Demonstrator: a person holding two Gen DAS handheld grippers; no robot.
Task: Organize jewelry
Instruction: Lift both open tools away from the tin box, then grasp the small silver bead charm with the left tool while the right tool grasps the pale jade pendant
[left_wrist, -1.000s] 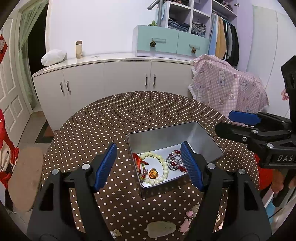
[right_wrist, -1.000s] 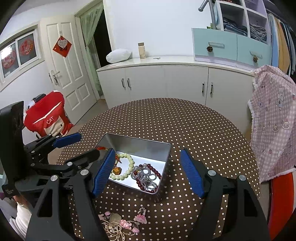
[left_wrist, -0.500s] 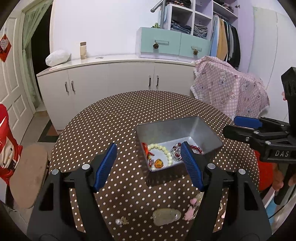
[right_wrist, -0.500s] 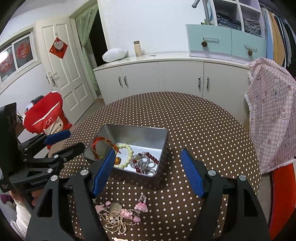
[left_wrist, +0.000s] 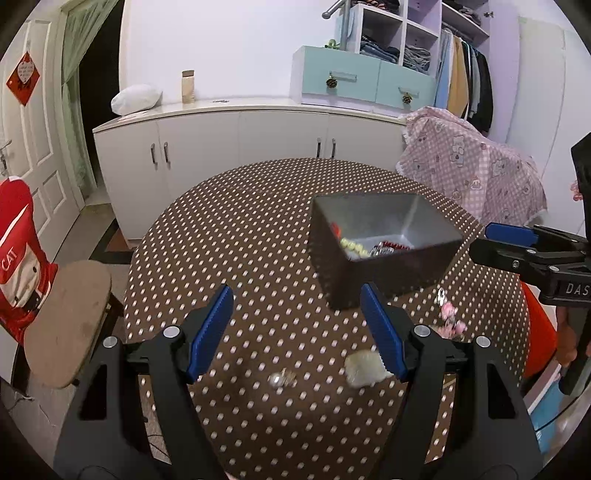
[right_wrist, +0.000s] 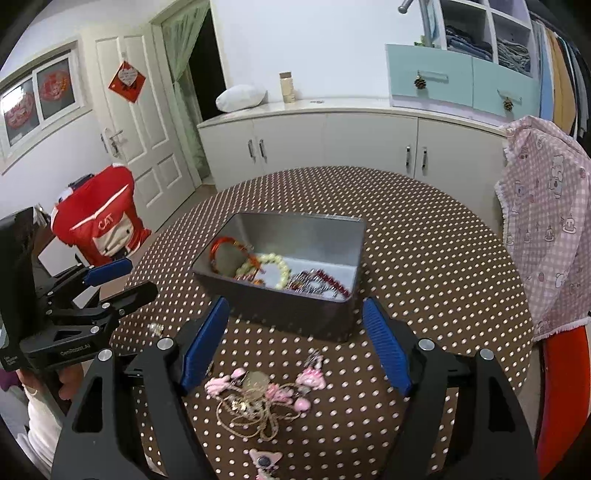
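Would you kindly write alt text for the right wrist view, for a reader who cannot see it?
An open right gripper with blue pads hangs above a tangle of pink charms and gold chain on a brown polka-dot tablecloth. Just beyond sits a grey rectangular metal tin holding bead bracelets, and the left gripper shows at the left edge.

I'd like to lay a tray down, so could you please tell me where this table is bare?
Bare: the far half beyond the tin, and the left side. Crowded: the near edge, with the pink clips, a stone and a bead.

"CAT" on red bag (right_wrist: 99, 225) (white letters)
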